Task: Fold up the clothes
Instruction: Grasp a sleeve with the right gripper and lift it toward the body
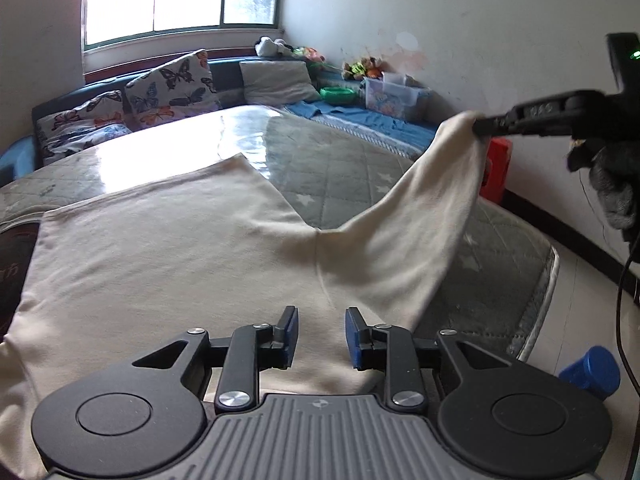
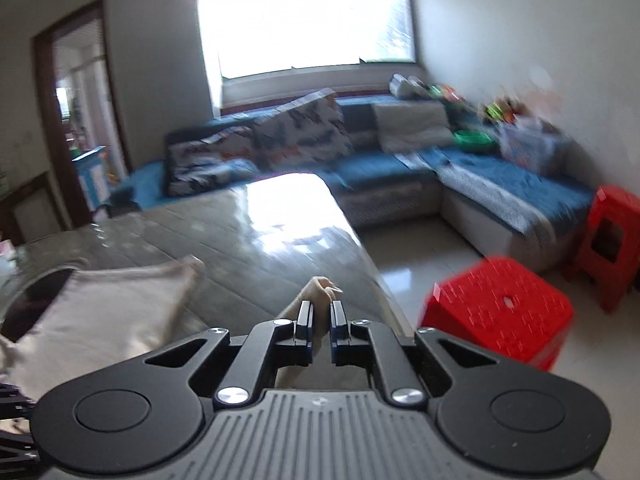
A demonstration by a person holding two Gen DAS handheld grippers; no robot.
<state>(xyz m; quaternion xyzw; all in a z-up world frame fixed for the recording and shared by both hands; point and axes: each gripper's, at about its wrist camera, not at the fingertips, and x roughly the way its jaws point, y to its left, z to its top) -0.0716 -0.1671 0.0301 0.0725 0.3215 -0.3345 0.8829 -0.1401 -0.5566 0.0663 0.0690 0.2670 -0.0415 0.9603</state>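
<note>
At the frame's right the right gripper (image 1: 478, 127) pinches the cream shirt's (image 1: 168, 248) sleeve (image 1: 424, 216); the left gripper (image 1: 322, 336), bottom centre, is spread.

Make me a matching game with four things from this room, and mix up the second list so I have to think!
Things:
1. cream shirt sleeve
2. left gripper
3. stool
4. basin

Clues:
A. green, on the sofa
B. red, on the floor
C. pinched and lifted by the right gripper
D. open, over the shirt

Pairs: 1-C, 2-D, 3-B, 4-A
</note>
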